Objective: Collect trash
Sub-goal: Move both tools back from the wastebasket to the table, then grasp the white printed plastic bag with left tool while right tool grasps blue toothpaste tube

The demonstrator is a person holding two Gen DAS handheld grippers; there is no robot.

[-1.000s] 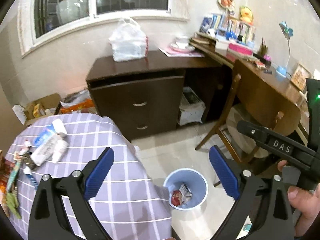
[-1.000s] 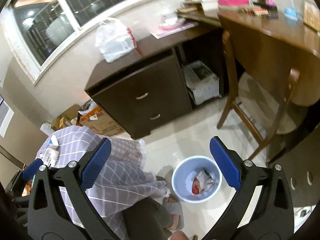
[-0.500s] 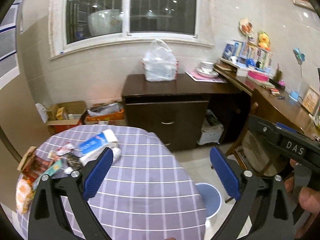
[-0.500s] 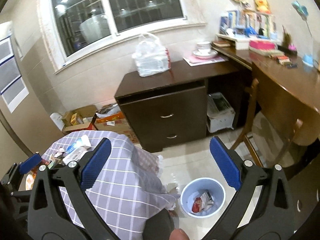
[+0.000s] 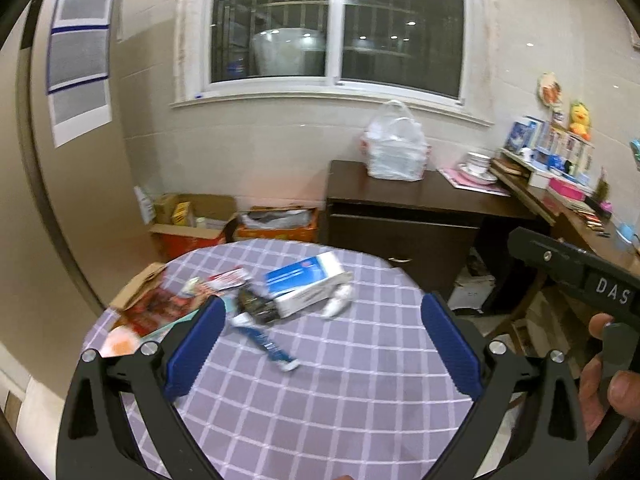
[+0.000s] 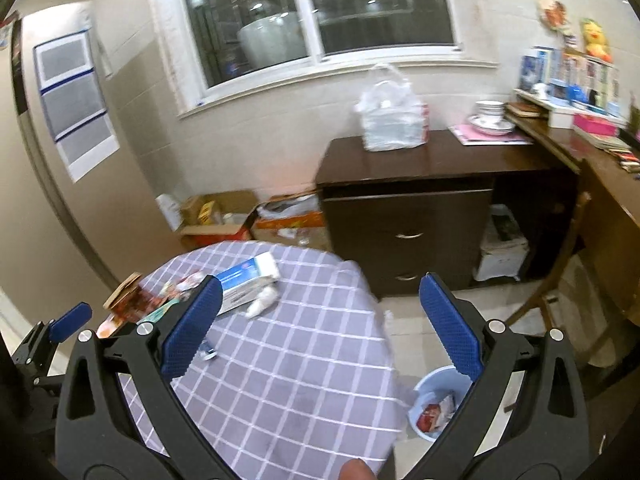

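Left wrist view shows the left gripper spread wide and empty above the table; the right gripper is likewise wide apart, holding nothing. Trash lies heaped toward the table's far left edge: a blue-white box, wrappers, a crumpled tissue. Some litter already sits in the bin on the floor off the right edge. Most remains. Near and right parts of the table look clear for reaching.
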